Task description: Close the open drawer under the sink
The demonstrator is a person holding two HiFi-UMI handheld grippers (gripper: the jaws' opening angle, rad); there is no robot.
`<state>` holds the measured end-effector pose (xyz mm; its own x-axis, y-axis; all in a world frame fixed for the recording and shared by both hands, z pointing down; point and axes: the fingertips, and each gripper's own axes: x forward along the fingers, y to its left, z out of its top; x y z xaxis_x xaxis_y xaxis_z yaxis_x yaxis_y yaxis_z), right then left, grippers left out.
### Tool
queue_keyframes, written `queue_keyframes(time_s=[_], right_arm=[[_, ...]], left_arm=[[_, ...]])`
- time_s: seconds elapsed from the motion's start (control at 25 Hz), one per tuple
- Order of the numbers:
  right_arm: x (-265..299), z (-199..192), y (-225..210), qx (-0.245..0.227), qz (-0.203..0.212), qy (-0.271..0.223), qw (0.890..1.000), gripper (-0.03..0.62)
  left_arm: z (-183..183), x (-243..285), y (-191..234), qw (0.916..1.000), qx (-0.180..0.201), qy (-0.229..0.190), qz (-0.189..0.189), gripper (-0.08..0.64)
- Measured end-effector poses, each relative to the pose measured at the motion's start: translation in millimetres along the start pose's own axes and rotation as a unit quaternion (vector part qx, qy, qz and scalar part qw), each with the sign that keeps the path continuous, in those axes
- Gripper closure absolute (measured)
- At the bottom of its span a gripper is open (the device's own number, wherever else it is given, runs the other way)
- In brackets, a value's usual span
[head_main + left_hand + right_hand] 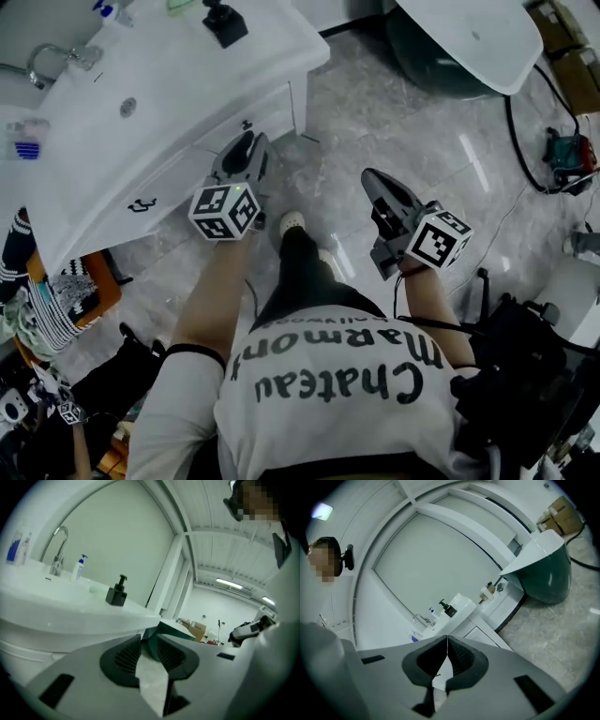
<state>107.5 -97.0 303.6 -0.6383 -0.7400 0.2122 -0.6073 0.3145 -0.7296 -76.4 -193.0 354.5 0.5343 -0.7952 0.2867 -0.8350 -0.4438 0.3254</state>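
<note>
The white sink cabinet (281, 103) stands at the upper left of the head view. Its drawer front (183, 173) with a small black handle (142, 204) looks flush with the cabinet face. My left gripper (246, 145) is raised just in front of that face, near a second handle (247, 124). Its jaws stand a little apart with nothing between them (149, 639). My right gripper (367, 174) hangs over the floor to the right, away from the cabinet. The right jaws meet at their tips (447, 638) and hold nothing.
On the basin (141, 84) are a faucet (52, 58) and a black pump bottle (225, 21). A green-and-white tub (469, 37) stands at the back right. A power tool (567, 155) with a cable lies at right. A striped cloth on an orange stand (56, 300) is at left.
</note>
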Motion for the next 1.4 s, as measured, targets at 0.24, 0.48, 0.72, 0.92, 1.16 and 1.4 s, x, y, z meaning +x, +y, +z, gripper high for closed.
queue_keyframes(time_s=[0.24,0.48,0.72,0.92,1.16,1.4], right_arm=[[-2.1,26.7,57.4,-0.055,0.069,-0.015,0.996,0.580],[-13.1,37.2,111.4,-0.069,0.131,-0.012,0.989,0.581],[-25.6,30.7,156.9,-0.159,0.148,0.006,0.976,0.581],[-37.3,31.3,178.2,-0.214,0.153,-0.009,0.965,0.581],[-43.5,42.4,179.5,-0.215,0.151,-0.031,0.964,0.581],[-42.5,44.9,175.4,-0.217,0.142,-0.032,0.965,0.581]], left_arm=[[66.4,-69.6,-34.9,0.9969,0.015,-0.074,0.023,0.458],[101.3,-130.9,-71.1,0.9926,0.010,-0.121,0.007,0.489],[128.1,-189.1,-99.9,0.9881,0.015,-0.153,-0.010,0.514],[130.0,-224.3,-116.6,0.9866,0.040,-0.157,-0.019,0.550],[119.3,-243.9,-109.0,0.9874,0.044,-0.152,-0.008,0.550],[119.9,-253.3,-91.6,0.9864,0.038,-0.160,0.009,0.549]])
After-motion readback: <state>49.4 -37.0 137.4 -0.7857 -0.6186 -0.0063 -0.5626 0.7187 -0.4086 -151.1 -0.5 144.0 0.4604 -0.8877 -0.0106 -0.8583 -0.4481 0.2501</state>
